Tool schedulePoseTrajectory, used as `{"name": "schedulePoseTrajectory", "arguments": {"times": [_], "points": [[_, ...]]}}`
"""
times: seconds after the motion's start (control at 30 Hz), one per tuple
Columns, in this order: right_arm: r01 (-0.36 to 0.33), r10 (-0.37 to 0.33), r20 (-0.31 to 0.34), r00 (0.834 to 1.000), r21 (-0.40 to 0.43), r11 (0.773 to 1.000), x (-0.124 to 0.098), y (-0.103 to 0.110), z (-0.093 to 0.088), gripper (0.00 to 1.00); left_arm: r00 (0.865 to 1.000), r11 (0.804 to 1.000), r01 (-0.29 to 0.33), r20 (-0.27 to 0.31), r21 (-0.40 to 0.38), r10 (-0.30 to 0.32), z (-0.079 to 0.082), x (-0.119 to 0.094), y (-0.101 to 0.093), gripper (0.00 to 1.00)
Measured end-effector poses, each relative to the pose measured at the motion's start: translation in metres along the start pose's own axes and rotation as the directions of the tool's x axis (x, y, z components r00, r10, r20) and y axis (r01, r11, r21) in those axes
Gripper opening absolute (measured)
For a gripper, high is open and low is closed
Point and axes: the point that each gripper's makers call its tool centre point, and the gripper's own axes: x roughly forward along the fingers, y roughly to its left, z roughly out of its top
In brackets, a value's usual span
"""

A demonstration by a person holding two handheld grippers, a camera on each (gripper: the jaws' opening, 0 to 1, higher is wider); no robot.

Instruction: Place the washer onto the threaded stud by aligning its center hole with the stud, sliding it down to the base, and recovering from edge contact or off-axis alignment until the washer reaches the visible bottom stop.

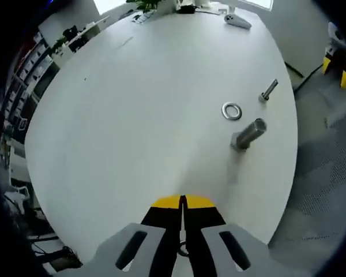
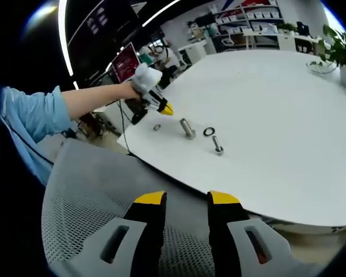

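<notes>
Washer point(image 1: 232, 111) flat on tabletop point(image 1: 132, 115) near edge, between two studs. Your left gripper point(image 1: 183, 203) closed, empty; right gripper point(image 2: 186, 199) parted, empty.

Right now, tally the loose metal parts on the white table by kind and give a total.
Washers: 1, the washer lying flat.
Thick studs: 1, the stud.
Slim bolts: 1, the bolt.
Small nuts: 1, the nut near the left gripper.
Total: 4
</notes>
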Motion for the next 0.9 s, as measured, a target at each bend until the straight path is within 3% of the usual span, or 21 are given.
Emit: {"name": "schedulePoseTrajectory", "arguments": {"times": [0.1, 0.2, 0.57, 0.7, 0.8, 0.9], "points": [[-0.002, 0.002, -0.001, 1.000, -0.002, 1.000, 0.000, 0.001, 0.000, 0.31, 0.999, 0.999, 0.002, -0.036, -0.042, -0.004, -0.028, 0.002, -0.003, 0.00], [-0.004, 0.004, -0.003, 1.000, -0.003, 1.000, 0.000, 0.001, 0.000, 0.31, 0.998, 0.997, 0.001, -0.062, -0.073, -0.006, -0.044, 0.002, -0.007, 0.00], [-0.010, 0.010, -0.007, 1.000, -0.008, 1.000, 0.000, 0.002, -0.001, 0.31, 0.992, 0.996, 0.002, -0.124, -0.086, -0.013, -0.066, 0.004, -0.015, 0.00], [-0.011, 0.011, -0.004, 1.000, -0.007, 1.000, 0.000, 0.002, -0.001, 0.31, 0.990, 0.998, 0.008, -0.143, -0.070, -0.018, -0.066, 0.011, -0.021, 0.00], [-0.011, 0.011, 0.000, 1.000, -0.005, 1.000, 0.000, 0.002, 0.000, 0.31, 0.995, 0.995, 0.038, -0.084, -0.094, -0.046, -0.048, 0.012, -0.028, 0.00], [-0.011, 0.011, 0.002, 1.000, -0.004, 1.000, 0.000, 0.002, 0.000, 0.31, 0.997, 0.998, 0.034, -0.074, -0.060, -0.038, -0.034, 0.016, -0.033, 0.00]]}}
